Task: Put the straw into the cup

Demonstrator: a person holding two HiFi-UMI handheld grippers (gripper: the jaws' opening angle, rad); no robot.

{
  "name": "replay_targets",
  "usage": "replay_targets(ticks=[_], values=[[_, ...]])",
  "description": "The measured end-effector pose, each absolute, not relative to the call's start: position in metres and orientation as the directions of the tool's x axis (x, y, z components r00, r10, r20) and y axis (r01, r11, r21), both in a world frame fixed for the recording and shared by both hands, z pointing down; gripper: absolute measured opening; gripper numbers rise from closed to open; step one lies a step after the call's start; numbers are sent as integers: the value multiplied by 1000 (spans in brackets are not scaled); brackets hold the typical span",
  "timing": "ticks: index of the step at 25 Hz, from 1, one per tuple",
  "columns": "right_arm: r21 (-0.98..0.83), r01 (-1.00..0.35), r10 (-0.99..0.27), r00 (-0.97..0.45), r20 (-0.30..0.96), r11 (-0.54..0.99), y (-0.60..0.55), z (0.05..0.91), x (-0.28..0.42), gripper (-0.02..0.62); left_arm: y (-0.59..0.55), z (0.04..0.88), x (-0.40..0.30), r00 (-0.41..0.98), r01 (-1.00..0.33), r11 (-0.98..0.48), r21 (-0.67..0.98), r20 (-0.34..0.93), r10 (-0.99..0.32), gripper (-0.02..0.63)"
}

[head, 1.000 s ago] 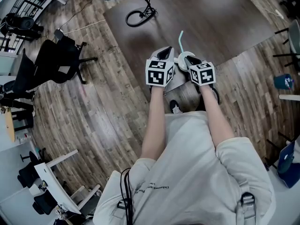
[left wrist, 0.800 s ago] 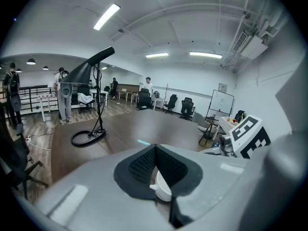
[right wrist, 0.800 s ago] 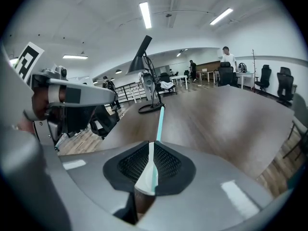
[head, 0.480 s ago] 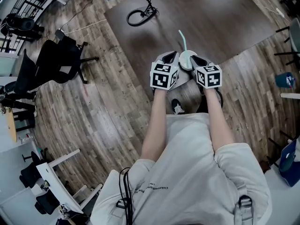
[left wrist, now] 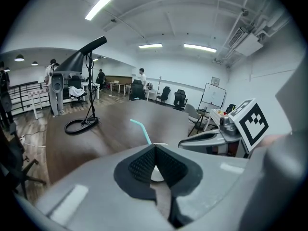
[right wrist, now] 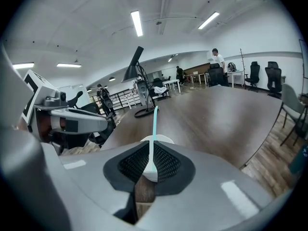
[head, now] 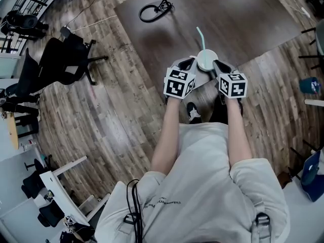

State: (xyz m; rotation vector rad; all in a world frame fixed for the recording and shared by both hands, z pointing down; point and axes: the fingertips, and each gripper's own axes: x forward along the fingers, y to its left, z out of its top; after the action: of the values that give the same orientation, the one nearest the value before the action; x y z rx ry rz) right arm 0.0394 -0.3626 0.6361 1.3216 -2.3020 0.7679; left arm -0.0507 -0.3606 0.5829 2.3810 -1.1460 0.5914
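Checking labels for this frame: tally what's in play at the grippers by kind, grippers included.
cup: 1
straw: 1
grippers: 2 (left gripper, right gripper)
Total: 4

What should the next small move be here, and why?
Probably lower the cup onto the dark table ahead. The teal straw already stands up from it, and the left gripper and right gripper both seem to pinch its white rim.
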Motion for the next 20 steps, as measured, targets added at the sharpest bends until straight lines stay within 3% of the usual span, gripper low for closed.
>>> replay_targets(ticks=[20], values=[[-261,-840,-646,-535,545,476,-363,614,39,26,-359,581,-49,598,-772,-603,200,551,-583,0]])
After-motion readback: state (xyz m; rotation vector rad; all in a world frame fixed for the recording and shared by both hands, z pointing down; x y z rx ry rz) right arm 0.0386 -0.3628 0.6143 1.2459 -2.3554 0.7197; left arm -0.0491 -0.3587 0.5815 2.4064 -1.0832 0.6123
